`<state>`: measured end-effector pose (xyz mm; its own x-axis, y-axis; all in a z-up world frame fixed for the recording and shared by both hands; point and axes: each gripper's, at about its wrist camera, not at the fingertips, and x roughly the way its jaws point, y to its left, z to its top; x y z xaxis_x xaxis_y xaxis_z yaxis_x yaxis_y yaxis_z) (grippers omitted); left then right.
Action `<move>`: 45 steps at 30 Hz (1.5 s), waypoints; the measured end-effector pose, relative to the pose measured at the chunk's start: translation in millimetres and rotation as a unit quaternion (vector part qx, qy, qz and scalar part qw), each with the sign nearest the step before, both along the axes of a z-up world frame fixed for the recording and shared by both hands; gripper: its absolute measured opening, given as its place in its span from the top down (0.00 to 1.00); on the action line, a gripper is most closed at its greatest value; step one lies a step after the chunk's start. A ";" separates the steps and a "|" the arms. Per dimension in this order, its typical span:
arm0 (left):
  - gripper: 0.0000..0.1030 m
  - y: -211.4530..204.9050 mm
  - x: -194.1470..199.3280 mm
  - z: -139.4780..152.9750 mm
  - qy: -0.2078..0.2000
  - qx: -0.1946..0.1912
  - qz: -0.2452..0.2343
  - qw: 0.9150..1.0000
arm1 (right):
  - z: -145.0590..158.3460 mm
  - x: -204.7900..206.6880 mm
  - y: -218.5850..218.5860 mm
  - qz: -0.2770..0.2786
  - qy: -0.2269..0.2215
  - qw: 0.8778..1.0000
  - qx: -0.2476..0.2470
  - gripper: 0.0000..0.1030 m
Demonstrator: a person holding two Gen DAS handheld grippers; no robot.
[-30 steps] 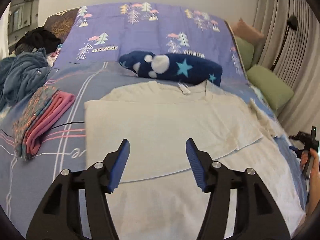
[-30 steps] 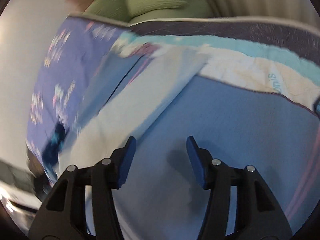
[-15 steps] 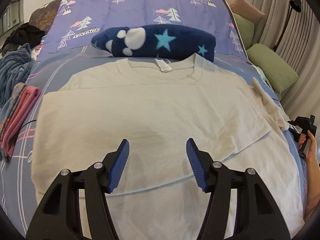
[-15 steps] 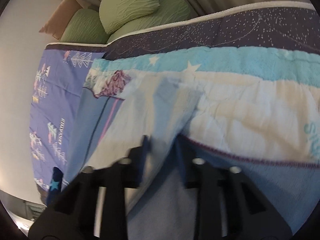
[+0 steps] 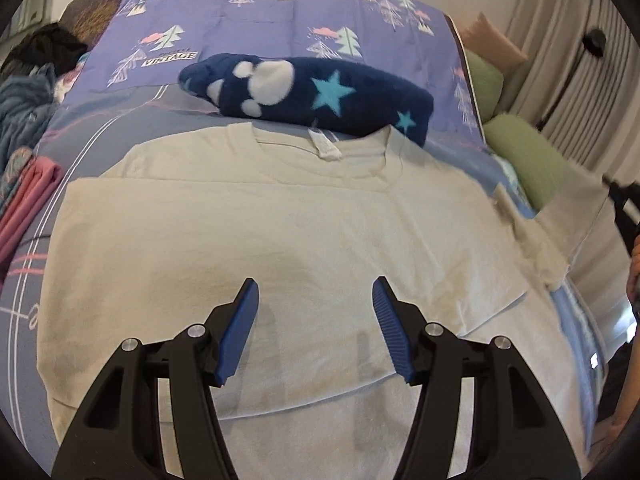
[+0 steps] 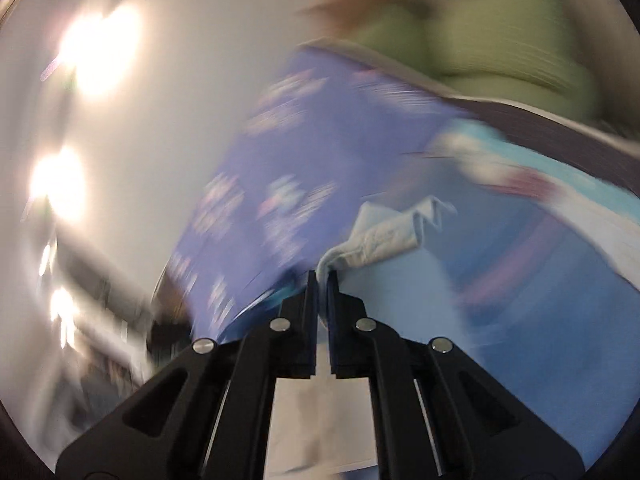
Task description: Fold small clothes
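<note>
Cream cotton T-shirt (image 5: 256,248) is lying flat on the blue patterned bedsheet (image 5: 80,136), collar touching a navy fleece roll with stars (image 5: 320,92). Left gripper (image 5: 315,300) is hovering over its middle, jaws spread wide. Right gripper (image 6: 322,280) is pinching a bunched sleeve (image 6: 384,236), lifting it off the sheet; view blurred.

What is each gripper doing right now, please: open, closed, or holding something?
Left gripper: open, holding nothing, above the beige T-shirt.
Right gripper: closed on a fold of the T-shirt's pale fabric.
</note>
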<state>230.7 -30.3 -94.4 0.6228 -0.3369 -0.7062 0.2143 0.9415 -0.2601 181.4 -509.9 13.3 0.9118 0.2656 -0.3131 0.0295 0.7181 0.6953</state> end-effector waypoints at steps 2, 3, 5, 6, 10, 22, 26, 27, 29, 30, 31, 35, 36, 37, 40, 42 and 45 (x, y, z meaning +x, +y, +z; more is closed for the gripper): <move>0.39 13.8 0.4 1.3 0.002 -0.023 0.008 1.000 | 22.2 6.2 76.1 0.066 -0.023 0.995 -0.071 0.96; 0.39 24.7 0.4 1.6 0.003 -0.044 0.015 0.999 | 24.9 9.0 101.5 0.088 -0.026 0.992 -0.092 0.96; 0.39 42.2 1.5 0.3 0.009 -0.082 0.022 0.996 | 13.9 16.0 183.3 0.162 -0.018 0.976 -0.144 0.96; 0.39 51.4 2.6 -1.6 0.013 -0.108 0.021 0.994 | 7.6 19.2 203.1 0.181 -0.009 0.971 -0.154 0.96; 0.39 70.6 9.5 -11.1 0.039 -0.197 -0.012 0.980 | -57.3 23.9 290.5 0.259 0.063 0.940 -0.214 0.96; 0.32 56.4 14.2 -22.8 0.096 -0.262 -0.075 0.957 | -99.0 -3.0 325.1 0.291 0.100 0.903 -0.300 0.96; 0.32 50.4 18.8 -27.3 0.124 -0.296 -0.089 0.943 | -95.5 -12.0 331.0 0.299 0.084 0.897 -0.315 0.96; 0.32 44.6 23.5 -29.7 0.136 -0.295 -0.082 0.942 | -94.9 -13.0 333.4 0.300 0.080 0.894 -0.321 0.96; 0.32 37.5 31.4 -30.0 0.149 -0.294 -0.072 0.941 | -93.6 -20.5 342.1 0.307 0.068 0.883 -0.349 0.96; 0.32 34.0 37.2 -29.3 0.159 -0.303 -0.068 0.937 | -93.5 -23.5 345.7 0.308 0.063 0.878 -0.361 0.96; 0.32 32.7 41.7 -29.5 0.168 -0.313 -0.068 0.932 | -93.6 -24.9 348.0 0.308 0.061 0.875 -0.368 0.96; 0.33 24.4 53.7 -33.3 0.202 -0.318 -0.063 0.924 | -94.9 -29.8 353.1 0.308 0.053 0.867 -0.388 0.96; 0.33 21.7 55.2 -33.3 0.206 -0.315 -0.063 0.924 | -95.5 -31.7 354.5 0.307 0.051 0.865 -0.395 0.96; 0.33 21.4 54.7 -32.5 0.207 -0.315 -0.063 0.924 | -96.3 -32.2 355.2 0.306 0.048 0.862 -0.401 0.96; 0.51 19.2 54.3 -33.7 0.211 -0.311 -0.069 0.924 | -98.9 -36.3 359.2 0.305 0.042 0.853 -0.421 0.96; 0.87 16.5 55.3 -37.7 0.218 -0.293 -0.072 0.928 | -99.8 -37.6 361.8 0.306 0.040 0.848 -0.430 0.95; 0.94 15.8 53.4 -36.9 0.212 -0.275 -0.072 0.935 | -100.3 -38.0 366.4 0.304 0.036 0.842 -0.445 0.95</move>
<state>284.0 -14.5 -131.3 0.2473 -0.7798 -0.5751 0.0964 0.6104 -0.7862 143.3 -143.5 -87.0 0.6618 0.3076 -0.6837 -0.5124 0.8513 -0.1129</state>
